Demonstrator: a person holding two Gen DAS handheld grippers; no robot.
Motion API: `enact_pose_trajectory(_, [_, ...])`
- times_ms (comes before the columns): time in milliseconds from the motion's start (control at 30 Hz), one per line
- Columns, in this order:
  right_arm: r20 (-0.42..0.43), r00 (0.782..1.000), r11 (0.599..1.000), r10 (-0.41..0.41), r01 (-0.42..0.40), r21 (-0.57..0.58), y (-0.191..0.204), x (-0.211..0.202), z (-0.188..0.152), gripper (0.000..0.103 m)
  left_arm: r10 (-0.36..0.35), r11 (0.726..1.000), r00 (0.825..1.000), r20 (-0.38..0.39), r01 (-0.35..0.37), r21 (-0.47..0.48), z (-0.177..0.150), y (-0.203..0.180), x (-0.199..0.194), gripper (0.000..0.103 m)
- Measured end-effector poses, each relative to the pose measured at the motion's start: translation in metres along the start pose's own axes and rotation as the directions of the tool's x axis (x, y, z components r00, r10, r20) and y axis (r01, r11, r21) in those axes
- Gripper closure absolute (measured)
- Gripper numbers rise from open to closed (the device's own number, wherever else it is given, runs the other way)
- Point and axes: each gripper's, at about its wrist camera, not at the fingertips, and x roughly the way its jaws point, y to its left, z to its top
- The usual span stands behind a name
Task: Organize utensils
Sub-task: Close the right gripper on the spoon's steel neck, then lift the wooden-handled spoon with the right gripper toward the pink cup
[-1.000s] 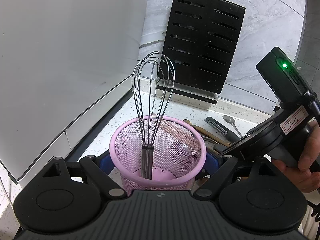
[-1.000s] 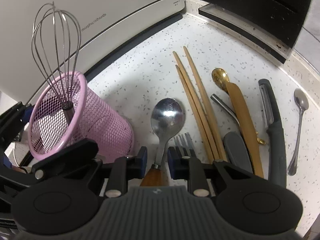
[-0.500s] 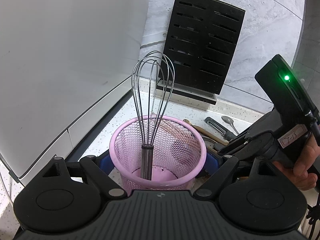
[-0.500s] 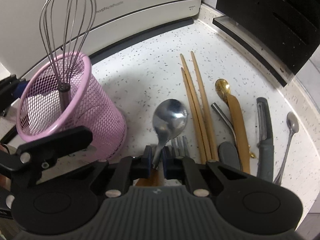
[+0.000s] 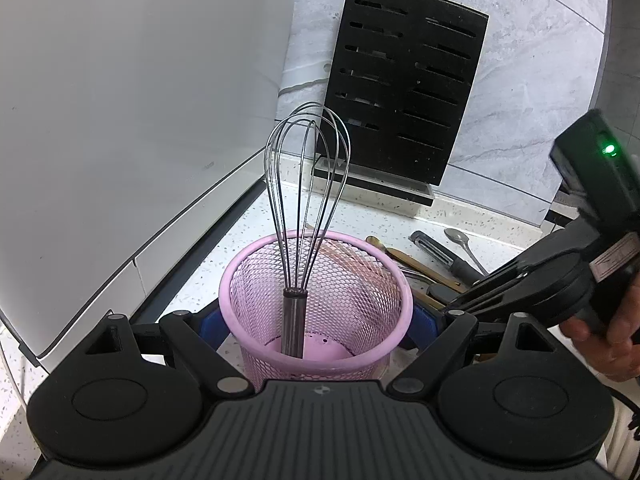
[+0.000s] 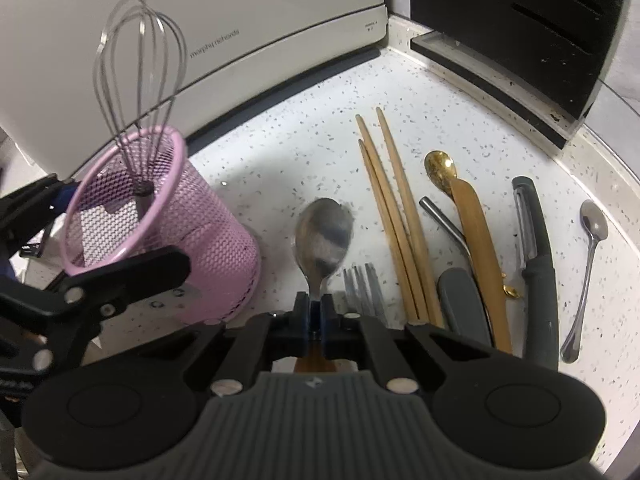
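Observation:
A pink mesh basket (image 5: 400, 280) stands on the speckled counter with a wire whisk (image 5: 308, 184) upright in it. My left gripper (image 5: 316, 322) is shut on the basket, a blue pad against each side. In the right wrist view the basket (image 6: 216, 248) and whisk (image 6: 140, 80) sit at the left. My right gripper (image 6: 315, 316) has just been closing and is now shut on the neck of a steel spoon (image 6: 324, 232) with a wooden handle. The spoon's bowl points away and looks blurred.
Right of the spoon lie a fork (image 6: 362, 284), wooden chopsticks (image 6: 392, 208), a gold spoon (image 6: 440, 166), a dark peeler (image 6: 536, 248) and a small spoon (image 6: 592, 240). A white appliance (image 5: 120, 120) stands at the left, a black knife block (image 5: 404, 96) behind.
The right gripper's jaws closed from a gap around the spoon's neck to a tight grip on it. In the left wrist view that gripper's body shifted right. Basket and left gripper stayed put.

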Motion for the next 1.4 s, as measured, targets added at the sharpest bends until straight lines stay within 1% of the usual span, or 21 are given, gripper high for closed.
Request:
enact_pose_trajectory(100, [0.031,0.999,1.000,0.005,-0.005,0.008,-0.003,-0.009,-0.001,0.103,0.005,1.000,1.000,-0.002,-0.005,0.007,0.000,-0.001,0.001,0.002])
enact_pose_trajectory(367, [0.042,0.998,0.999,0.037,-0.038,0.038,-0.014,-0.015,-0.005,0.103,0.010,1.000,1.000,-0.004,-0.009,0.010,-0.001,-0.002,0.002,0.002])
enact_pose_trajectory(667, [0.128,0.989,0.994,0.080,-0.088,0.057,-0.020,-0.033,-0.012,0.103,0.012,1.000,1.000,-0.007,-0.012,0.023,-0.001,-0.004,0.003,0.002])
enact_pose_trajectory(800, [0.175,0.981,0.994,0.084,-0.094,0.049,-0.021,-0.047,-0.018,0.103,0.018,0.999,1.000,-0.009,-0.018,0.031,0.000,-0.006,0.003,0.002])
enact_pose_trajectory(1067, [0.258,0.963,0.997,0.076,-0.080,0.007,-0.017,-0.075,-0.030,0.103,0.036,0.998,0.999,-0.013,-0.035,0.042,0.000,-0.011,0.003,0.002])
enact_pose_trajectory(1200, [0.285,0.956,0.998,0.066,-0.064,-0.017,-0.013,-0.079,-0.035,0.103,0.035,0.999,0.999,-0.013,-0.034,0.039,0.000,-0.010,0.004,0.002])
enact_pose_trajectory(1400, [0.333,0.941,0.998,0.067,-0.067,-0.011,-0.013,-0.087,-0.032,0.103,0.035,0.998,0.999,-0.013,-0.034,0.045,0.000,-0.010,0.004,0.002])
